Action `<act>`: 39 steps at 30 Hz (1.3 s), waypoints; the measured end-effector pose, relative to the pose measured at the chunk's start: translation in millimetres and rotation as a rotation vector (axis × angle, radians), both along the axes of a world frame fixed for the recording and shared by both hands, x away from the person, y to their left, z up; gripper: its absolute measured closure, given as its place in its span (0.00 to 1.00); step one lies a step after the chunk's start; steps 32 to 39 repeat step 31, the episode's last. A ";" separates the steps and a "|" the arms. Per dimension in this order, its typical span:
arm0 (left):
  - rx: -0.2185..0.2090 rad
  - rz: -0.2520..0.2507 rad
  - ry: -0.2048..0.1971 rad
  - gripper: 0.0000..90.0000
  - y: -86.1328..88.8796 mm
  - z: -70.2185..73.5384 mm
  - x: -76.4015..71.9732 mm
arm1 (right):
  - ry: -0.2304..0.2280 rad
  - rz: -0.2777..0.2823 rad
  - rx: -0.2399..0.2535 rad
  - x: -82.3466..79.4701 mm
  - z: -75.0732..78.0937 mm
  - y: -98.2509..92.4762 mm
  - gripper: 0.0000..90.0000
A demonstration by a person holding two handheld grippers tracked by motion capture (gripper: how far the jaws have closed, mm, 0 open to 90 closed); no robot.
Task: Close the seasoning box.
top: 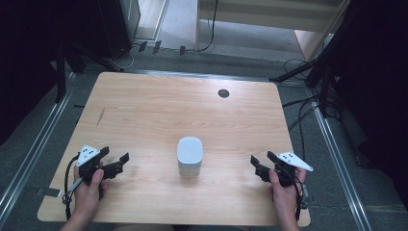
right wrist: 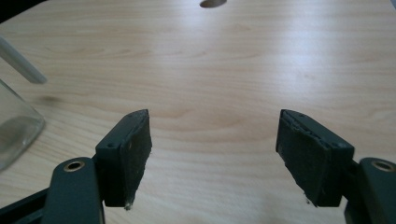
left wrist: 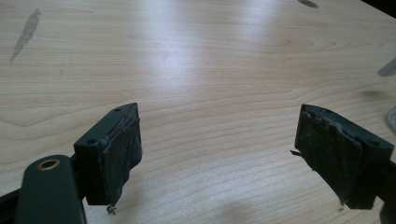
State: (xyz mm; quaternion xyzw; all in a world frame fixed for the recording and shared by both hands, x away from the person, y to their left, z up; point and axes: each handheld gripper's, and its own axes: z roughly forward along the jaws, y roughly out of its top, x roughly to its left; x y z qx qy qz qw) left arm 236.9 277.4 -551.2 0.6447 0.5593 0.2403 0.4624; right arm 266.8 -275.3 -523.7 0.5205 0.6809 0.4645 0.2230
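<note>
Both the left gripper (top: 119, 162) and right gripper (top: 260, 163) are resting wide and empty; the jar (top: 189, 155) is standing mid-counter (top: 144, 106) between them. A one-sided nudge is likely tipping it.

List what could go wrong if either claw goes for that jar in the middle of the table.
1. The jar looks like clear glass with a white lid; if a claw squeezes its smooth wall, it may slip or tip.
2. The left claw and right claw flank it, both open; closing in together, they could knock it or each other.
3. The pads look worn and frayed, so grip may be weak.
</note>
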 end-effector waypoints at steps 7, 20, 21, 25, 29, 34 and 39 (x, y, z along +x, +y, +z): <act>-0.006 0.000 0.003 0.17 0.1 -0.1 0.3 | 0.022 -0.040 -0.021 -15.8 -11.3 -29.4 0.30; -0.014 -0.011 0.009 0.17 0.7 -0.4 1.0 | -0.006 -0.108 -0.023 -44.5 -22.7 -74.3 0.32; -0.015 -0.011 0.009 0.17 0.8 -0.4 1.1 | -0.010 -0.105 -0.054 -47.3 -22.4 -74.4 0.32; -0.021 -0.014 0.016 0.17 1.5 -0.6 2.2 | -0.020 -0.112 -0.095 -48.7 -22.3 -74.6 0.32; -0.029 -0.013 0.021 0.17 2.4 -0.7 2.4 | -0.005 -0.127 -0.049 -48.0 -22.3 -79.6 0.32; -0.033 -0.011 0.021 0.17 2.7 -0.8 2.5 | -0.011 -0.123 -0.037 -48.2 -22.4 -80.7 0.32; -0.033 -0.011 0.021 0.17 2.7 -0.8 2.5 | -0.011 -0.123 -0.037 -48.2 -22.4 -80.7 0.32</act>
